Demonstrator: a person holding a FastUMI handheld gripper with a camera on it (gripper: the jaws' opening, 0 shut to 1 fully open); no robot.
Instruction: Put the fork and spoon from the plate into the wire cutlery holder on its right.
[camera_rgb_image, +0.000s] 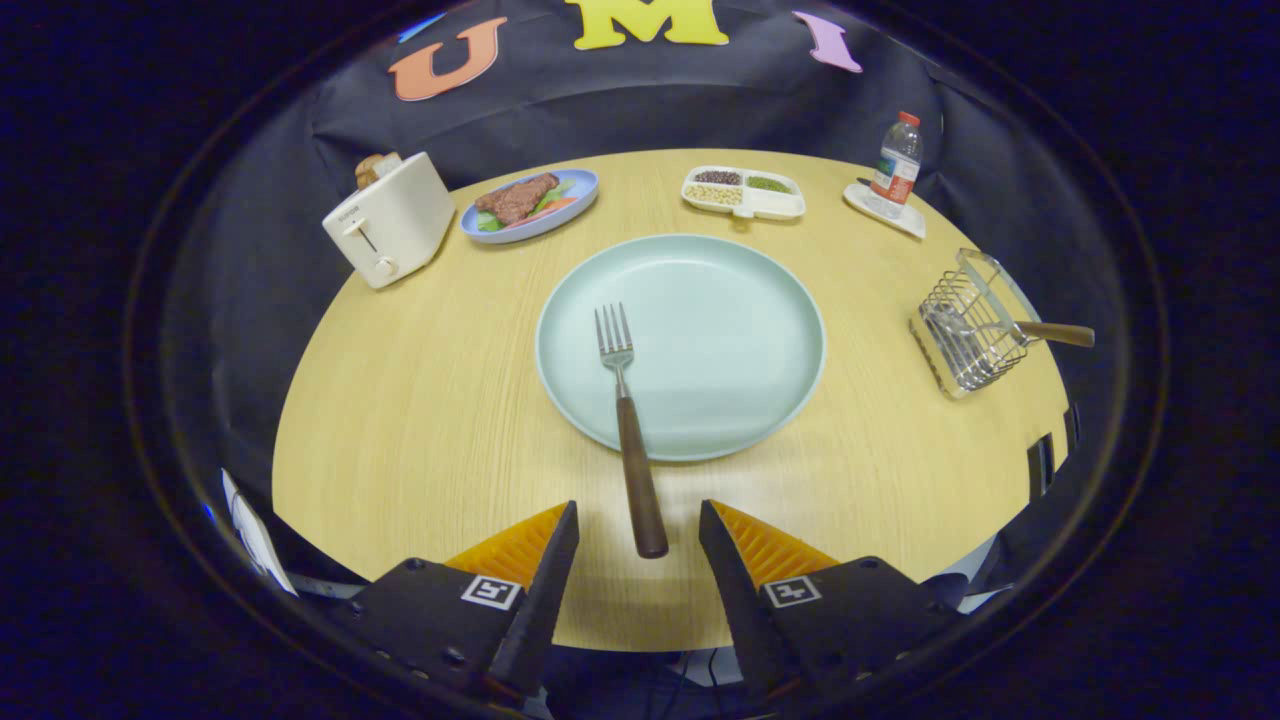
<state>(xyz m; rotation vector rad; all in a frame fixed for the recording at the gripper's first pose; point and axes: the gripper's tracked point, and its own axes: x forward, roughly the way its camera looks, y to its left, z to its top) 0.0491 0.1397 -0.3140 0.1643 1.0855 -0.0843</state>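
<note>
A pale green plate lies in the middle of the round wooden table. A fork with a dark wooden handle rests on the plate's left part, tines pointing away, its handle sticking out over the plate's near rim toward me. My gripper is open, and the handle's end lies just ahead of the gap between the fingers, untouched. To the right of the plate stands the wire cutlery holder, with a spoon in it, its wooden handle poking out to the right.
A white toaster stands at the far left, beside a blue plate of food. A white divided dish and a water bottle on a small tray sit along the far edge. The table's near edge runs just under my fingers.
</note>
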